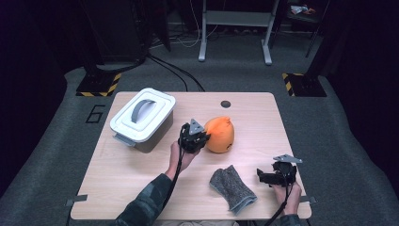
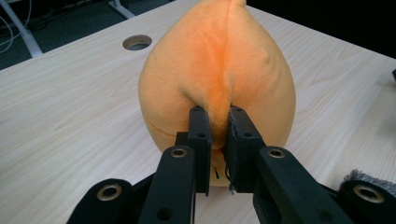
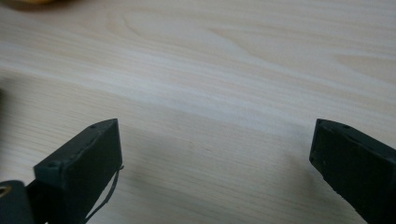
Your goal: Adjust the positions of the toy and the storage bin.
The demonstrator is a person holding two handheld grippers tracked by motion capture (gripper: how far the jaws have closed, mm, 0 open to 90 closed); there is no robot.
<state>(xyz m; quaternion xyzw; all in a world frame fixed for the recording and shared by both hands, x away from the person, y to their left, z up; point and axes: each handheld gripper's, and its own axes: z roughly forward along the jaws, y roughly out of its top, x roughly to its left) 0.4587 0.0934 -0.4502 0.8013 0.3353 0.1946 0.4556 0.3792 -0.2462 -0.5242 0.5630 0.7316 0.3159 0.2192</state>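
Observation:
An orange plush toy (image 1: 221, 134) shaped like a teardrop sits near the middle of the wooden table (image 1: 141, 165). My left gripper (image 1: 196, 137) is at its left side, shut on a fold of the orange plush toy (image 2: 219, 70) along its seam; in the left gripper view the left gripper (image 2: 218, 122) pinches the fabric between both jaws. My right gripper (image 1: 264, 176) hovers near the front right of the table, and the right gripper (image 3: 215, 154) stands wide open over bare wood with nothing between its jaws.
A white lidded bin (image 1: 143, 117) with a grey handle stands at the back left. A grey knitted cloth (image 1: 231, 187) lies near the front edge between the two hands. A round cable hole (image 1: 226, 103) is at the table's back. Floor cables and desk legs lie beyond.

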